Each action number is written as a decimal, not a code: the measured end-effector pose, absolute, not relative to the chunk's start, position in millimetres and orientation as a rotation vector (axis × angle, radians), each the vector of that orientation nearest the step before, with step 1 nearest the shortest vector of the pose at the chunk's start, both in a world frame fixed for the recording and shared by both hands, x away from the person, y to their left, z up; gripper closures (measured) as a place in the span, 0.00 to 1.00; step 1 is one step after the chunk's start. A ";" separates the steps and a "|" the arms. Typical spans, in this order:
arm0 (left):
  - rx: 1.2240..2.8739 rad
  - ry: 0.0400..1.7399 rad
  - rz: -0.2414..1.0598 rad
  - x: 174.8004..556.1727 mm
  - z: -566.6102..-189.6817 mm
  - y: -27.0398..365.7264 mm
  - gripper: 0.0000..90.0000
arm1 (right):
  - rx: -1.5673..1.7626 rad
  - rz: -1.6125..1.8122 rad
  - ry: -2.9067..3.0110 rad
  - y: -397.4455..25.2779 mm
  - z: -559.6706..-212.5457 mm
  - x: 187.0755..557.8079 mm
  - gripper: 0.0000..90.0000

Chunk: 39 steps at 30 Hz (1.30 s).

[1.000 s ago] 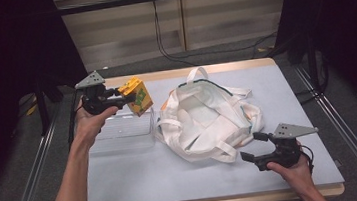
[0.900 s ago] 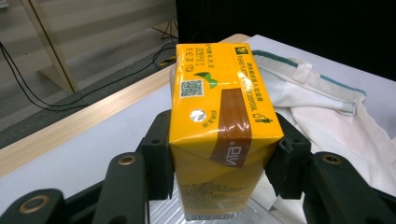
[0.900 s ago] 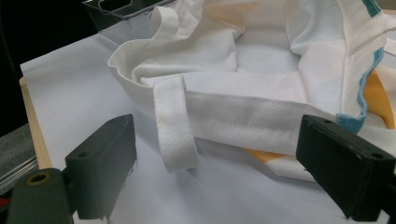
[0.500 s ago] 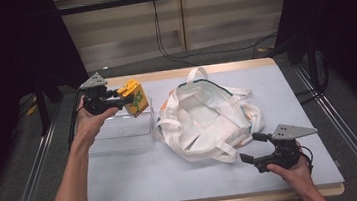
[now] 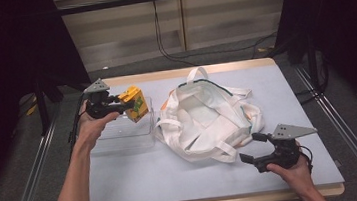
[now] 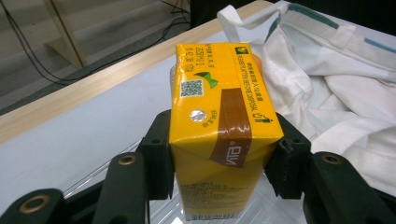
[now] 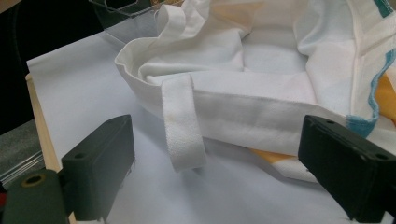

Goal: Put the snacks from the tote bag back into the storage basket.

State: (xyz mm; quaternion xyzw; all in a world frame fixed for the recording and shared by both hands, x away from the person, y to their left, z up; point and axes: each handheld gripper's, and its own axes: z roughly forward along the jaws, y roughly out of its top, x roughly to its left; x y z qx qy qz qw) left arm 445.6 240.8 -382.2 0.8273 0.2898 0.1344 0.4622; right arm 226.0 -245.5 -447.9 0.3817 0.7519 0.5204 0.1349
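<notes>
Over the clear plastic tray (image 5: pixel 120 137) at the table's left, the left gripper (image 5: pixel 122 105) clamps a glossy yellow drink carton (image 5: pixel 134 103); mid-table sprawls a crumpled white cloth bag (image 5: pixel 204 120); the right gripper (image 5: pixel 253 148) gapes wide just beside its flat woven strap (image 7: pixel 183 126)

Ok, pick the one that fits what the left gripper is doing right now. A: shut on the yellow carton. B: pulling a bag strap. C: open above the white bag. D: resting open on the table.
A: the left gripper has its fingers pressed against both sides of the yellow carton, over the clear tray.
</notes>
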 end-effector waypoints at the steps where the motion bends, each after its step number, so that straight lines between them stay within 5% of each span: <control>1: 2.044 0.704 0.332 446.4 -383.4 240.0 0.56 | 1.103 1.507 2.177 -245.3 -448.0 225.9 0.11; 17: 2.066 0.673 0.216 463.0 -408.4 237.3 0.56 | 1.107 1.507 2.176 -245.4 -448.4 225.6 0.11; 39: 2.096 0.692 0.245 470.4 -420.6 235.9 0.56 | 1.120 1.507 2.170 -247.3 -447.8 225.6 0.11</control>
